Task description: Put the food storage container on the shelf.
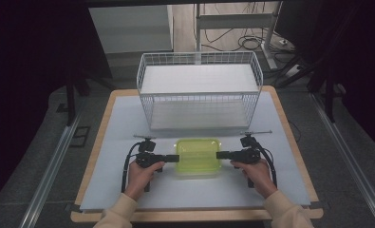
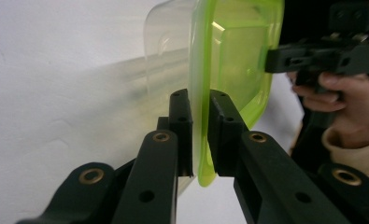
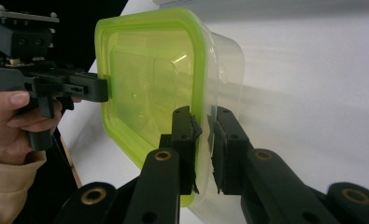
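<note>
Both grippers are on the green-lidded container (image 1: pixel 198 155) right now, one at each short end. The left gripper (image 1: pixel 174 157) has its jaws nearly together and pinching the lid's rim; in the left gripper view (image 2: pixel 200 135) the lime edge runs straight down between the two black pads, which press it from both sides. The right gripper (image 1: pixel 220 155) does the same at the opposite end: in the right gripper view (image 3: pixel 202 140) its jaws sit drawn in tight on the rim, the clear wall of the tub just beyond them. Each hand is wrapped around its handle, the left hand (image 1: pixel 141 176) and right hand (image 1: pixel 257 175) both on the near side of the container, cream sleeves behind them. The container lies flat, lid up, its long axis running from one gripper to the other, parallel to the front wall of the white wire basket (image 1: pixel 199 90) that stands just beyond it. Under the container is a pale grey mat (image 1: pixel 194 190) covering a wooden tabletop (image 1: pixel 95 156), whose edge shows around it. Beyond the basket, well away from the container, I see table legs and loose cables (image 1: pixel 251 42) on the floor, with dark curtains to either side.
</note>
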A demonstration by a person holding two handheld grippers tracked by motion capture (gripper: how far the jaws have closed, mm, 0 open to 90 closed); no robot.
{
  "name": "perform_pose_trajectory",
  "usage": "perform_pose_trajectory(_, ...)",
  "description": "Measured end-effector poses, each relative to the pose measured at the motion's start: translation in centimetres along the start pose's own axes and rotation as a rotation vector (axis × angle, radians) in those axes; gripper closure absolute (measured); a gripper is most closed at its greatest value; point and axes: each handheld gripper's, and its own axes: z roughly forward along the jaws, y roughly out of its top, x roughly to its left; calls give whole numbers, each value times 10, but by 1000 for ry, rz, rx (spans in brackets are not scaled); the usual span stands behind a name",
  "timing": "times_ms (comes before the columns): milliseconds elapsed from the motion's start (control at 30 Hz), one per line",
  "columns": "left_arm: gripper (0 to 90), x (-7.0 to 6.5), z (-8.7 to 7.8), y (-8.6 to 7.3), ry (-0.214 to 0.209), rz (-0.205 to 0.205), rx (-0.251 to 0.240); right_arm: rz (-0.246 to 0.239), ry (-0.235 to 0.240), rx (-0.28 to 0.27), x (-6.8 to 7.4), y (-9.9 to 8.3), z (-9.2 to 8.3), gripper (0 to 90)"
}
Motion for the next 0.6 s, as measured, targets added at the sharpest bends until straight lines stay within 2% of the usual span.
perform_pose_trajectory(133, 819, -2, -3, 0, -17, 5, -3, 8, 19, -7, 1, 1, -3, 805)
perform_pose_trajectory(300, 819, -7, -8, 1, -29, 9, -21, -10, 26, -23, 7, 3, -8, 805)
perform_pose_trajectory(600, 819, -13, -14, 2, -32, 24, -35, -31, 36, -41, 12, 5, -13, 805)
